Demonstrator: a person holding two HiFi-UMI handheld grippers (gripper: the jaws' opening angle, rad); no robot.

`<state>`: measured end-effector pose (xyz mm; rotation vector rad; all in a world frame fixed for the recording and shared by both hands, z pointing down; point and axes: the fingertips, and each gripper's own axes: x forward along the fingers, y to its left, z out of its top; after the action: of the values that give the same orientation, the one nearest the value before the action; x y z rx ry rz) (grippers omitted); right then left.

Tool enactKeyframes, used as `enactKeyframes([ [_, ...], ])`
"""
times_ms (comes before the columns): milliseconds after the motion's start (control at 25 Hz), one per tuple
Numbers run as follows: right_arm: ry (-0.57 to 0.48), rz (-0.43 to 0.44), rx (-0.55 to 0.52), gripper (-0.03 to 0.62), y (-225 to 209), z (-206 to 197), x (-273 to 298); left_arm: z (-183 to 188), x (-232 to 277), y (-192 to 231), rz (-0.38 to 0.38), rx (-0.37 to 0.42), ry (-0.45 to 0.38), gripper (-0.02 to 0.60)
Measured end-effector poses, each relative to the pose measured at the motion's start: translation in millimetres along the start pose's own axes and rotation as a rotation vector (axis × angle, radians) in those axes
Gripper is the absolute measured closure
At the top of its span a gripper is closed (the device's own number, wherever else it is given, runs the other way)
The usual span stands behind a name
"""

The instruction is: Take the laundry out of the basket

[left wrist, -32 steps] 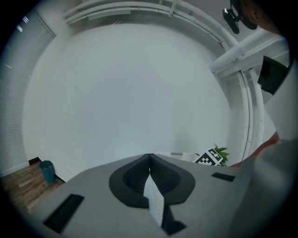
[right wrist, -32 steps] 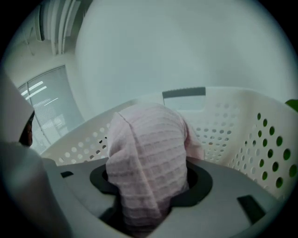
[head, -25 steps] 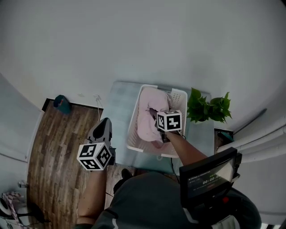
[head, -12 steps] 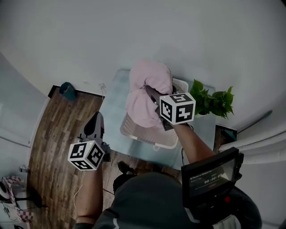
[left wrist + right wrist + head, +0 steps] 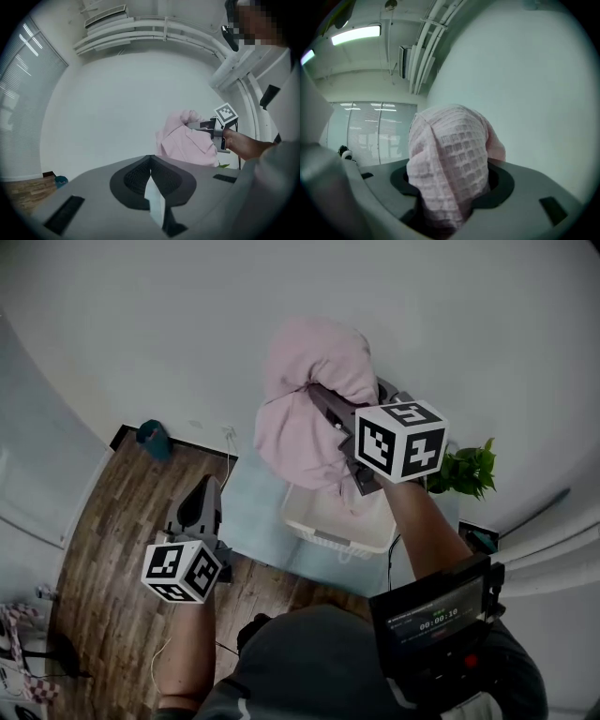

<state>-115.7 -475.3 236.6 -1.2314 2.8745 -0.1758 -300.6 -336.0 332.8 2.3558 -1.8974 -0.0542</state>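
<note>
One bundle of pink waffle-weave laundry (image 5: 307,423) is up in the air, clear of the basket (image 5: 323,538) and hanging above its far end. The right gripper (image 5: 323,401) has it: its jaws are clamped on a thick fold, and the cloth bulges out over both of them and droops down on the left side. Seen from the gripper itself, the fabric fills the whole gap between the jaws.

The white basket stands on the pale desk (image 5: 255,521), toward its right edge, with a leafy green plant (image 5: 466,472) just beside it at the right. What is left inside the basket I cannot tell, because the cloth and the arm cover most of it.

The left gripper (image 5: 208,488) hangs low by the desk's left edge, over the wooden floor (image 5: 112,540). Its jaws are drawn together at the tips, with nothing between them, and it is well apart from the laundry.
</note>
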Motion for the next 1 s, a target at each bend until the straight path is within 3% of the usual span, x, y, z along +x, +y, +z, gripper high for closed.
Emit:
enactKeyframes([
  [280, -0.099, 0.105, -0.063, 0.307, 90, 83, 20, 25, -51, 64, 0.046, -0.008, -0.048, 0.572],
  [520, -0.152, 0.235, -0.103, 0.307, 160, 129, 35, 30, -79, 91, 0.092, -0.019, -0.069, 0.572],
  [760, -0.162, 0.355, -0.114, 0.307, 231, 130, 59, 48, -118, 127, 0.181, -0.005, -0.114, 0.572],
  [1000, -0.123, 0.440, -0.096, 0.307, 291, 92, 89, 61, -164, 171, 0.298, 0.012, -0.146, 0.572],
])
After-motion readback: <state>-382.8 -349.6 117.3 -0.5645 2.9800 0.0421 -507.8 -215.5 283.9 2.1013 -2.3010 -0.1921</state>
